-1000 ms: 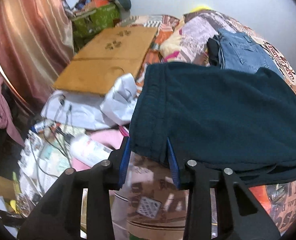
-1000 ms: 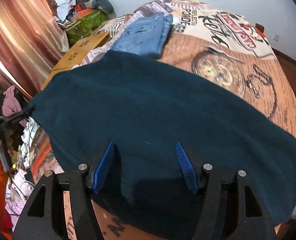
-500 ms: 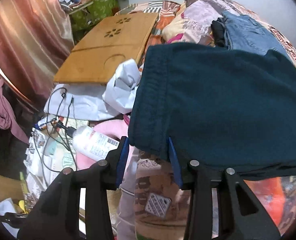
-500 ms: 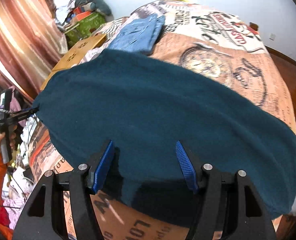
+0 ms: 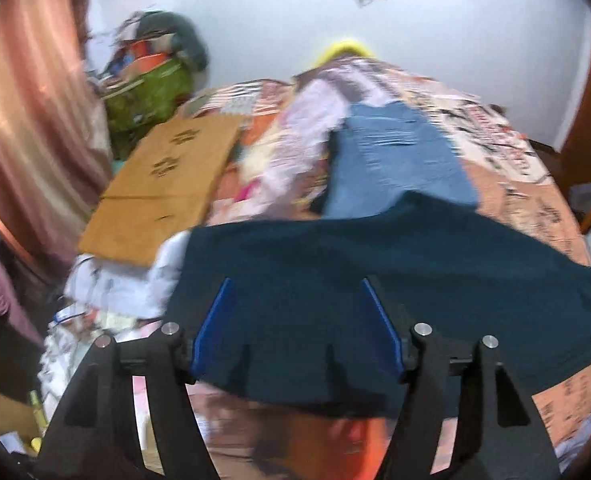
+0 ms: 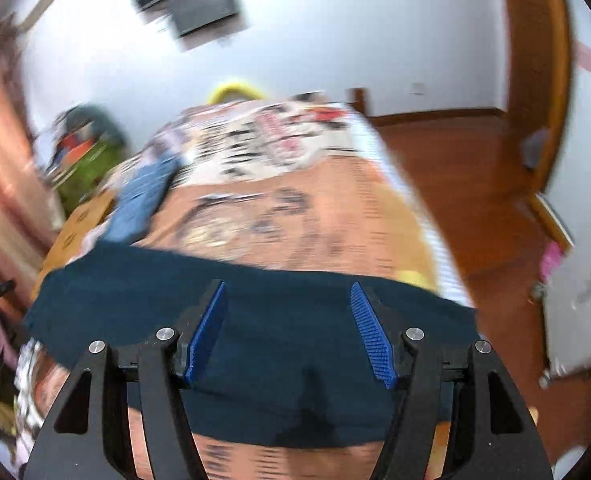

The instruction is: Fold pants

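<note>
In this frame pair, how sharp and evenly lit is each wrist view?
Left wrist: motion blur smears the bedspread and jeans; the gripper stays crisp. Right wrist: heavier streaking, bowed fisheye edges, dark pants readable, soft even light.

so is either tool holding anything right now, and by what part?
Nothing held. The left tool has just been opening, its pads clear of the dark teal pants lying on the bed. The right tool is open above the pants too.
</note>
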`<act>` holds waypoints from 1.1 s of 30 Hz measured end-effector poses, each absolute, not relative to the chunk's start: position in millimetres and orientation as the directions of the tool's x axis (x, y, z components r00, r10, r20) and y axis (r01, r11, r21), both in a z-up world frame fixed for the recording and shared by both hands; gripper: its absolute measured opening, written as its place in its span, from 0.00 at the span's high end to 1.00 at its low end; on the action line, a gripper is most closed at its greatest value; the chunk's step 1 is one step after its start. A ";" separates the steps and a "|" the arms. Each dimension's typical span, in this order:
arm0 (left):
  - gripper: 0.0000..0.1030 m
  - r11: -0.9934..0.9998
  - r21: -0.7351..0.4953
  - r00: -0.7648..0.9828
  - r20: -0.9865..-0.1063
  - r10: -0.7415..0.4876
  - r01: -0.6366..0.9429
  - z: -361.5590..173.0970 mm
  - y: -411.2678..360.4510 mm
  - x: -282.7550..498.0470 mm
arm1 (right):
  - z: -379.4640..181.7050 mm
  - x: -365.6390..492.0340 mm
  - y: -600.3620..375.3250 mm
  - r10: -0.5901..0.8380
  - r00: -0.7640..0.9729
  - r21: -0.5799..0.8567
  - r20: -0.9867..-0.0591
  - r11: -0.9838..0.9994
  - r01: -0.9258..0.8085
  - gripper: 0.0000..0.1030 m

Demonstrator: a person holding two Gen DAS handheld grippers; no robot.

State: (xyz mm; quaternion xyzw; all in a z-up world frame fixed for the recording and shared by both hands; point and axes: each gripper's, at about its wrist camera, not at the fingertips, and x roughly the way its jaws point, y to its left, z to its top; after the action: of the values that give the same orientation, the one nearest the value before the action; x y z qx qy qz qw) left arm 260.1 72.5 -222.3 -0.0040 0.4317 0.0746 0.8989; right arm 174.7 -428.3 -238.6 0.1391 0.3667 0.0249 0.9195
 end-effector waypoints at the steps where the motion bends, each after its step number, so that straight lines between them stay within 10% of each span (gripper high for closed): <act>1: 0.36 0.993 0.043 0.615 -0.782 0.102 -0.111 -222.9 57.8 266.5 | -241.7 172.3 -443.0 0.127 0.728 0.278 -0.673 0.956 0.090 0.42; 9: 0.36 0.991 -0.023 0.544 -0.834 -0.090 0.129 -243.5 -49.7 281.4 | -267.7 132.3 -480.1 0.046 0.662 0.215 -0.748 0.960 0.177 0.42; 26: 0.36 0.905 -0.009 0.413 -0.888 -0.202 0.425 -292.4 -165.9 226.1 | -302.6 168.5 -328.3 0.363 0.546 0.198 -0.755 0.920 -0.338 0.42; 33: 0.62 0.907 0.020 0.441 -0.878 -0.185 0.420 -295.7 -167.2 228.4 | -312.7 180.6 -325.2 0.416 0.538 0.278 -0.733 0.905 -0.321 0.84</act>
State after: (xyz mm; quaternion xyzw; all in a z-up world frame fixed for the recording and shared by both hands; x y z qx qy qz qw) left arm 228.4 -167.2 -295.7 0.1183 0.4969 -0.1800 0.8407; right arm 180.6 -325.2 -312.7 0.0550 0.4319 0.2107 0.8752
